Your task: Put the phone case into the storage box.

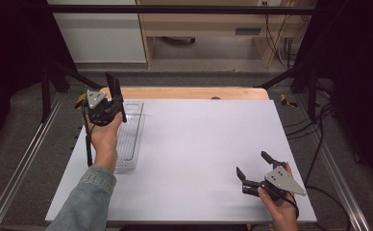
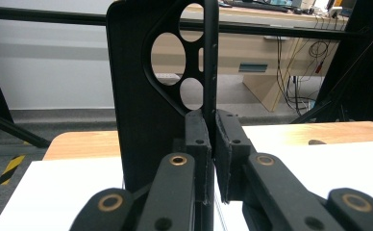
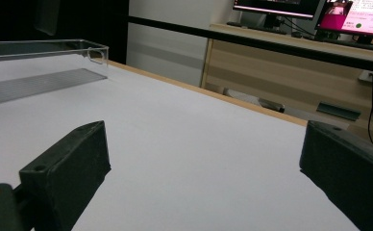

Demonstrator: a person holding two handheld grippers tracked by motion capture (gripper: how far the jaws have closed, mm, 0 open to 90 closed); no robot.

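Observation:
A black phone case (image 2: 141,106) with round camera cut-outs stands upright, and my left gripper (image 2: 212,127) is shut on its thin edge. In the high view the left gripper (image 1: 115,108) hovers at the table's far left, over the far end of a clear plastic tray (image 1: 132,144), with the phone case (image 1: 113,86) rising above it. My right gripper (image 1: 253,164) rests low near the front right corner of the white table, jaws wide apart with nothing between them. In the right gripper view the right gripper (image 3: 208,144) points across bare table toward the tray (image 3: 45,48).
The white table top (image 1: 199,144) has a wooden strip (image 1: 189,93) along its far edge. Black frame bars and cables stand at both sides. A wooden desk (image 3: 290,62) with monitors lies beyond the table.

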